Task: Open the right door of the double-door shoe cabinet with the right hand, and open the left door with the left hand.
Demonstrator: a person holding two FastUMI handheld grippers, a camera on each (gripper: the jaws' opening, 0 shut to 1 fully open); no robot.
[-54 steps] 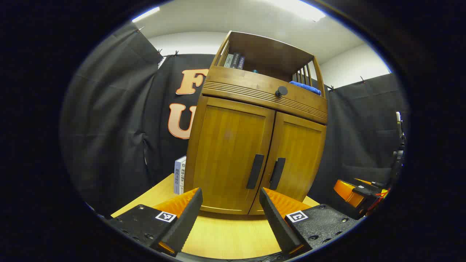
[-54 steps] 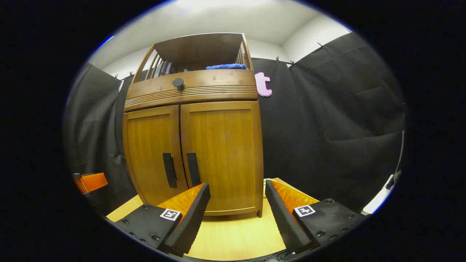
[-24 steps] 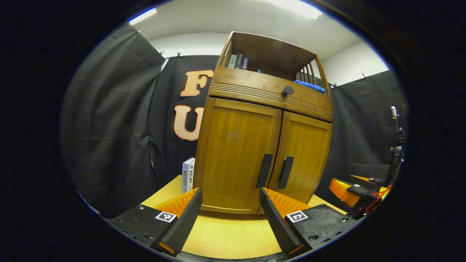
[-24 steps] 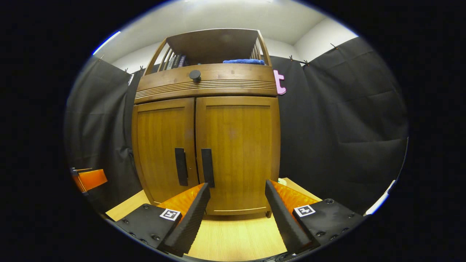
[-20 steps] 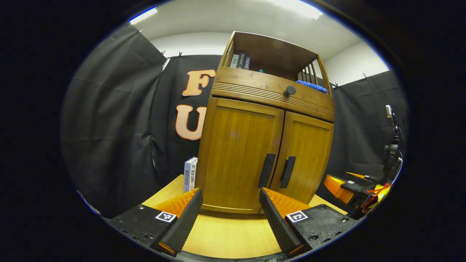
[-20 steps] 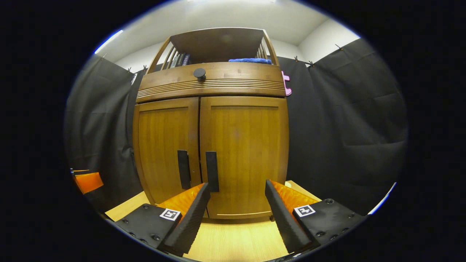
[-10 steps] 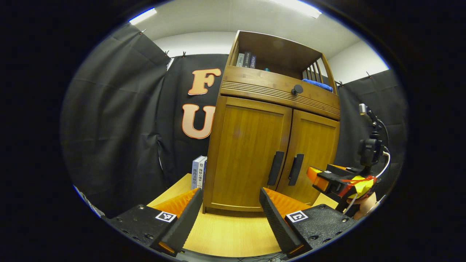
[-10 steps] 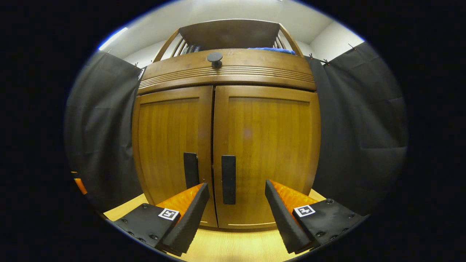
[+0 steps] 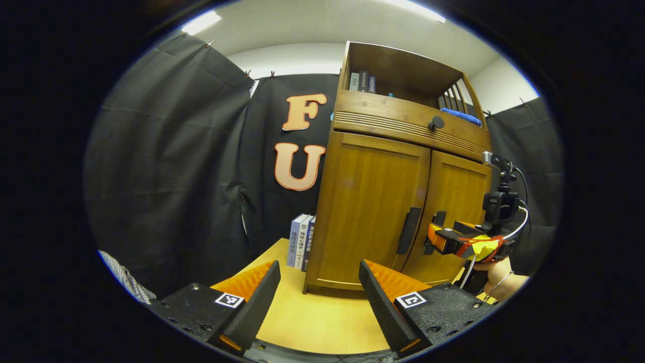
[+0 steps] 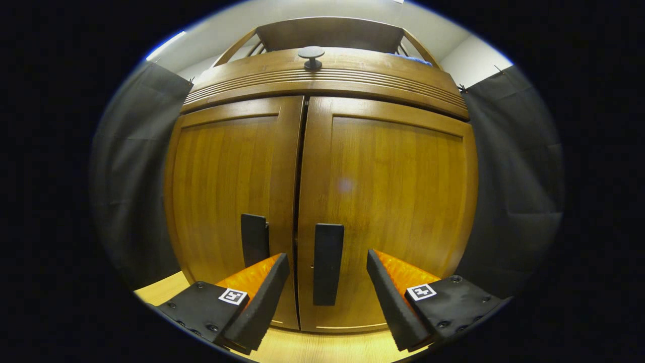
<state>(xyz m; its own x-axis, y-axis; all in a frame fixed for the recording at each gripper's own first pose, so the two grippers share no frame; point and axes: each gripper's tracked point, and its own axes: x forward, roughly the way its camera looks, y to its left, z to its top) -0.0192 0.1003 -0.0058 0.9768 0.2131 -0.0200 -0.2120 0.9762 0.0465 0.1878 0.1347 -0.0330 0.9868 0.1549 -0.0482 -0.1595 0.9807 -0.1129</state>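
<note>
The right gripper (image 10: pixel 327 282), spread wide, faces the upright black bar handle (image 10: pixel 328 263) of the brown wooden cabinet's right door (image 10: pixel 388 201), far nearer than the equally wide left gripper (image 9: pixel 319 297).

Staged recording booth: black cloth walls (image 9: pixel 166 166), wooden shoe cabinet (image 9: pixel 383 201) on tabletop (image 9: pixel 312 317).

Wooden shoe cabinet (image 10: pixel 322 166), both doors closed; right door's dark handle (image 10: pixel 327 263) (upright) stands between the right gripper's (image 10: pixel 327 275) spread fingers.
</note>
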